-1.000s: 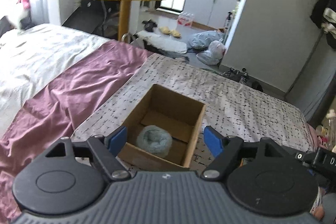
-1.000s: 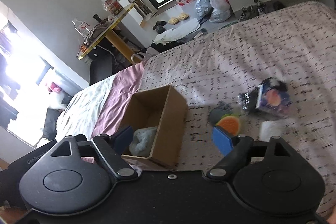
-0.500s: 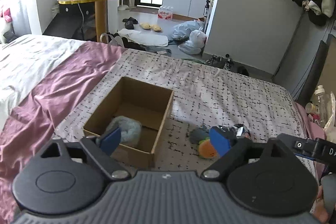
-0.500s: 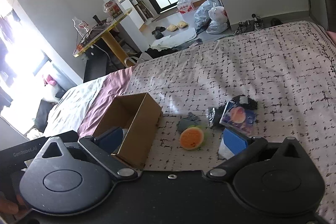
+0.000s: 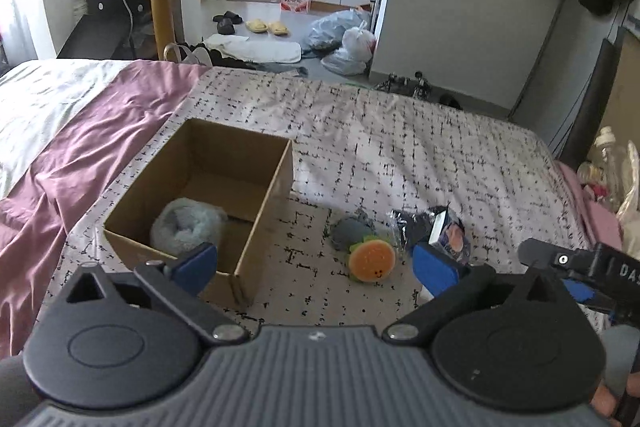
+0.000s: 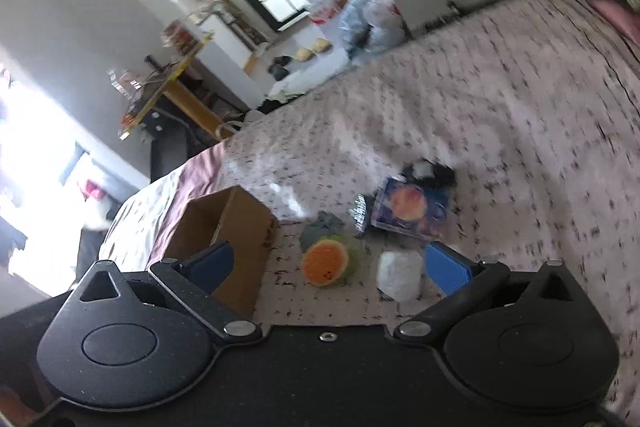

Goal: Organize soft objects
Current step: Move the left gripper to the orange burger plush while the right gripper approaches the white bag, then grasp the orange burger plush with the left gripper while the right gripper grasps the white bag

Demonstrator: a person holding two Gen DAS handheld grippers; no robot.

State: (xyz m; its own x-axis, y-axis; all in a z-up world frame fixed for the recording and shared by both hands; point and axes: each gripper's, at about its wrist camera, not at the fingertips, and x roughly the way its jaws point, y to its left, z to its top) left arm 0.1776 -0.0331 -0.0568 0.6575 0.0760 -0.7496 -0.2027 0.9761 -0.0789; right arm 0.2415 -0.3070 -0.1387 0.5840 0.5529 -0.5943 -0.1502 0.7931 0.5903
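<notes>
Bedding with a black-on-white dash print covers the bed [image 5: 420, 155] in the left wrist view, and a mauve sheet [image 5: 92, 147] lies along its left side. An open cardboard box [image 5: 256, 227] sits on the print, and a pale blue fuzzy plush [image 5: 188, 227] rests inside it against the near wall. The left tool [image 5: 314, 265] hangs above the bed with its blue pads spread wide and nothing between them; one pad is over the box's near corner, the other near the loose items. Just right of the box lies a round orange plush with a small face [image 5: 372, 261], touching a grey soft piece [image 5: 348, 231] behind it. Beside these are a dark crinkly packet [image 5: 412, 227] and a blue box with a printed picture [image 5: 450, 235]. The right tool's black body [image 5: 580, 263] pokes in at the right edge.

From the right wrist, the picture is blurred. The right tool [image 6: 328, 263] is also spread wide and holds nothing. Between its pads, on the bed [image 6: 500, 115], lie the orange plush [image 6: 324, 263] and a white crumpled lump [image 6: 400, 273], apart from each other. The grey piece [image 6: 322, 227] is behind the orange plush, the blue printed box [image 6: 412, 209] further back. The cardboard box [image 6: 240, 227] stands to the left, partly behind the left pad.
</notes>
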